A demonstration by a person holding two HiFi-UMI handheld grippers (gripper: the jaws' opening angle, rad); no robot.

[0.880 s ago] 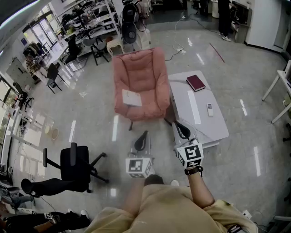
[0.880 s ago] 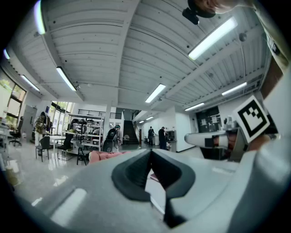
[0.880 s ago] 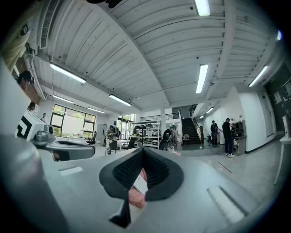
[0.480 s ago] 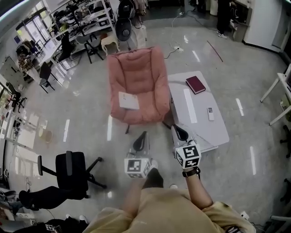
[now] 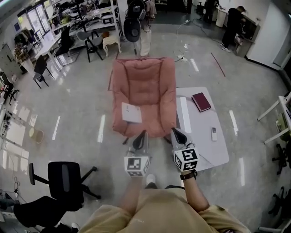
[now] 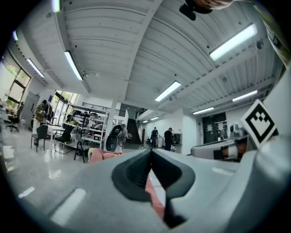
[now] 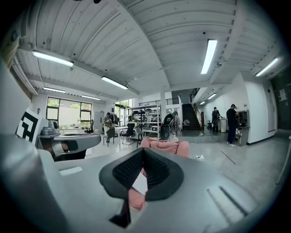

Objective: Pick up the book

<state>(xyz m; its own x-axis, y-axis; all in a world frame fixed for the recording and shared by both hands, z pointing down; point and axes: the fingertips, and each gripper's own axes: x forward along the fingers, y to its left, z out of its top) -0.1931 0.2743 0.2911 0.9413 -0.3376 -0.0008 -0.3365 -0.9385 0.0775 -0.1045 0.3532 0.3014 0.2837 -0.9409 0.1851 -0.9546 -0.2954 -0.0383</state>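
Observation:
A dark red book (image 5: pixel 201 102) lies on the far part of a low white table (image 5: pixel 200 136), right of the pink armchair (image 5: pixel 144 91). My left gripper (image 5: pixel 142 135) is shut and empty, held level in front of the armchair's front edge. My right gripper (image 5: pixel 175 132) is also shut and empty, near the table's near left corner, well short of the book. In the left gripper view the jaws (image 6: pixel 151 154) meet, with the armchair (image 6: pixel 103 155) beyond. In the right gripper view the closed jaws (image 7: pixel 143 157) point toward the armchair (image 7: pixel 164 147). Neither gripper view shows the book.
A white sheet of paper (image 5: pixel 131 112) lies on the armchair seat. A small white remote (image 5: pixel 213 133) rests on the table. A black office chair (image 5: pixel 66 178) stands at the left. A floor fan (image 5: pixel 135 8), desks and people are at the back.
The view has moved forward: the armchair and table have shifted down and to the right in the head view. Both grippers stay shut and keep their place in front of the body.

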